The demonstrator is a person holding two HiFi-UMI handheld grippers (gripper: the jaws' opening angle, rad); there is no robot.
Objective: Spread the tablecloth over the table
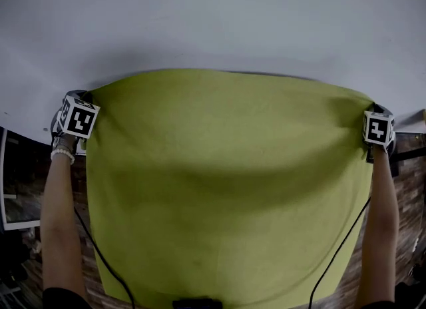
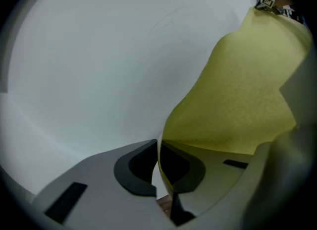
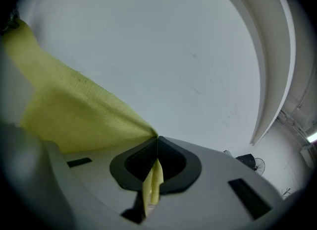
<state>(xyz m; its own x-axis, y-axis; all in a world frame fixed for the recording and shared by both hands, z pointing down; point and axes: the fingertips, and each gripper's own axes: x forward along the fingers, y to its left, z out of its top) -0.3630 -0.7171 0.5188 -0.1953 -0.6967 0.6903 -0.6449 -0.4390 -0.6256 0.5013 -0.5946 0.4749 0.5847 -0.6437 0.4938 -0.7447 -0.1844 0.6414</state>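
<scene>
A yellow-green tablecloth [image 1: 226,181] hangs stretched between my two grippers, its far edge over the near part of the white table [image 1: 219,21] and its lower part draping toward me. My left gripper [image 1: 85,101] is shut on the cloth's left corner; its jaws pinch the cloth [image 2: 237,100] in the left gripper view, at the gripper's tips [image 2: 158,147]. My right gripper [image 1: 373,116] is shut on the right corner. In the right gripper view the cloth [image 3: 74,115] runs left from the gripper's tips [image 3: 157,142], and a fold pokes out behind the jaws.
The white table top [image 3: 163,50] fills the view ahead of both grippers. Its near edge runs below my hands, with a brown wooden floor [image 1: 406,188] beneath. A dark frame [image 1: 10,188] stands at the left, and a fan [image 3: 255,163] shows far right.
</scene>
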